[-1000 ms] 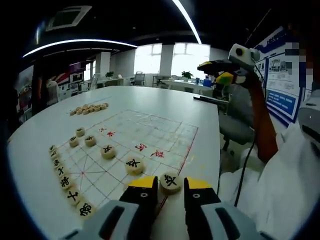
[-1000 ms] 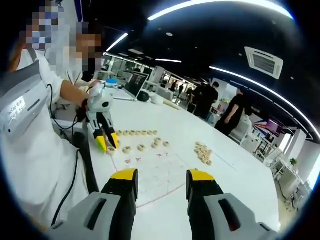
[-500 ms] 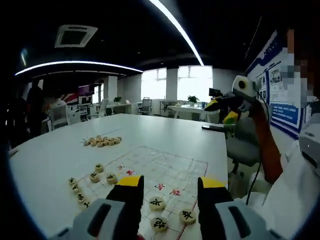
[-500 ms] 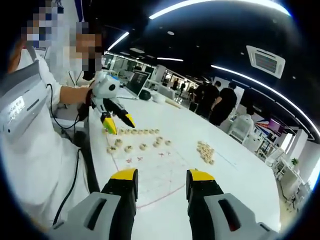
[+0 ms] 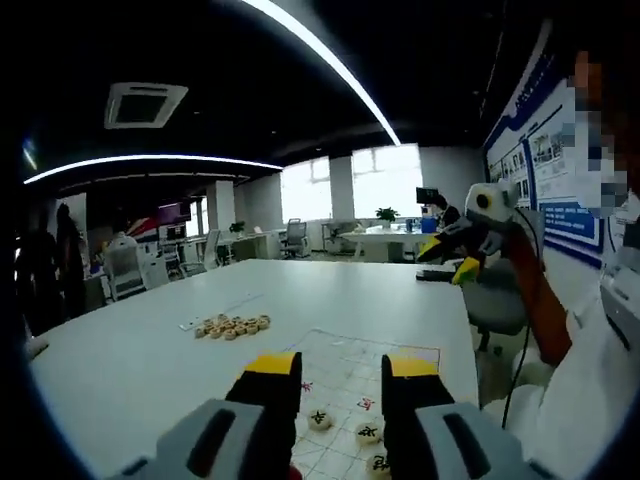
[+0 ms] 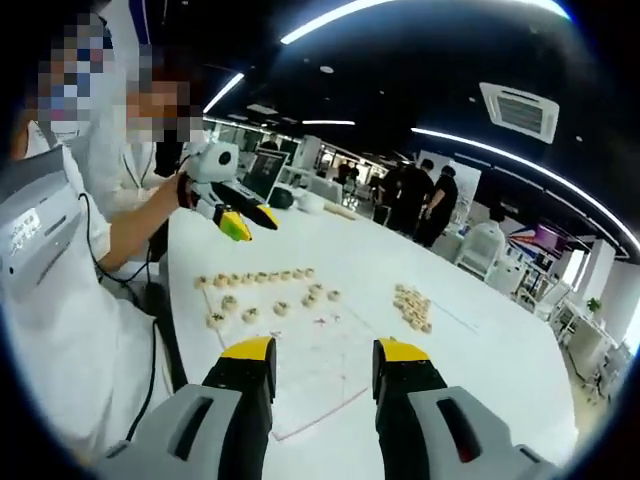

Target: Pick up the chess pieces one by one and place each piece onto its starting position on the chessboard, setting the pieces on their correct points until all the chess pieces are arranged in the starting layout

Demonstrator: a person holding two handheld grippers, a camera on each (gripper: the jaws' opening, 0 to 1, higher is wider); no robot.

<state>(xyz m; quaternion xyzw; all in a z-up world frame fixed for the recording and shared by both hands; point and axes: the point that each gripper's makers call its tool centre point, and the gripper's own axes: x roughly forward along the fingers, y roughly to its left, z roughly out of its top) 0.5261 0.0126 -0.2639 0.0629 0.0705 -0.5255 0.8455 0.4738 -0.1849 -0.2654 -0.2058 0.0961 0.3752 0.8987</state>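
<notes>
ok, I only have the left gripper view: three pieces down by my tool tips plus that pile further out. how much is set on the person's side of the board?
Observer: In the right gripper view, a row of pieces runs along the edge of the board nearest the person, with a few more pieces just ahead of it.
Operator: right tool carrying anything?
Observer: No. The right tool is open with nothing between its tips.
Operator: and how high is my left tool?
Observer: The left tool hangs in the air above that row, clear of the table.
</notes>
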